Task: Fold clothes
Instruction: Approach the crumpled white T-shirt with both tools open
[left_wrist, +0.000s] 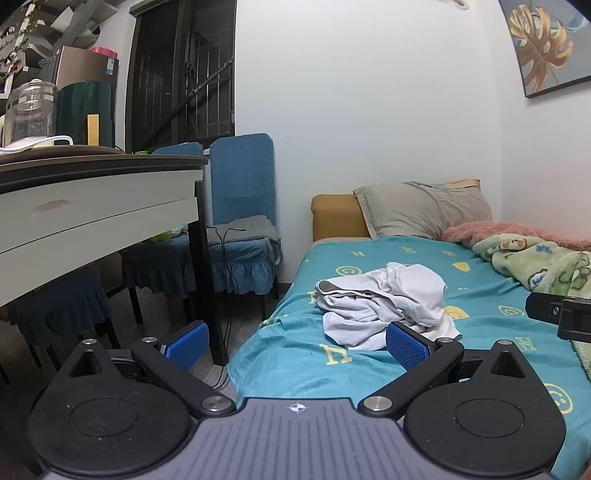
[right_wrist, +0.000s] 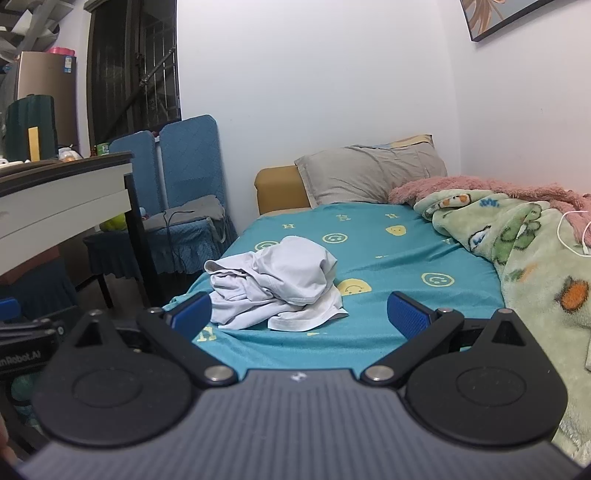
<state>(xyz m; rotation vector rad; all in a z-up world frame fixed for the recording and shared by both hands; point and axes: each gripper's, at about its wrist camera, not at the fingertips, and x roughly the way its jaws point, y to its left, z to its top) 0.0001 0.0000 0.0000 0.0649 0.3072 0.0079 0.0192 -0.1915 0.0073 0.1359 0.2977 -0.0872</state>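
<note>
Lying crumpled: white garment (left_wrist: 384, 304) (right_wrist: 277, 288), in a heap on the teal sheet (left_wrist: 369, 369) (right_wrist: 388, 240), toward the bed's left side, unfolded.
Left gripper (left_wrist: 295, 341): jaws spread wide, holding nothing; its right pad (left_wrist: 408, 345) overlaps the heap's near edge in this view, contact cannot be told.
Right gripper (right_wrist: 299, 314): jaws wide apart, empty, hovering short of the heap's near edge.
Bed edge: the left edge runs close beside the heap, dropping to the floor (left_wrist: 236, 325).
Open room: bare sheet right of the heap and beyond it, up to the pillow (left_wrist: 424, 210) (right_wrist: 369, 173).
Right side: green blanket (left_wrist: 543, 262) (right_wrist: 517, 258) and pink throw (right_wrist: 480, 184) bunched along the wall, a white cable (right_wrist: 572, 236) on them.
Left side: table (left_wrist: 99, 206) (right_wrist: 62, 199) and blue chairs (left_wrist: 240, 229) (right_wrist: 184, 206) stand near the bed.
</note>
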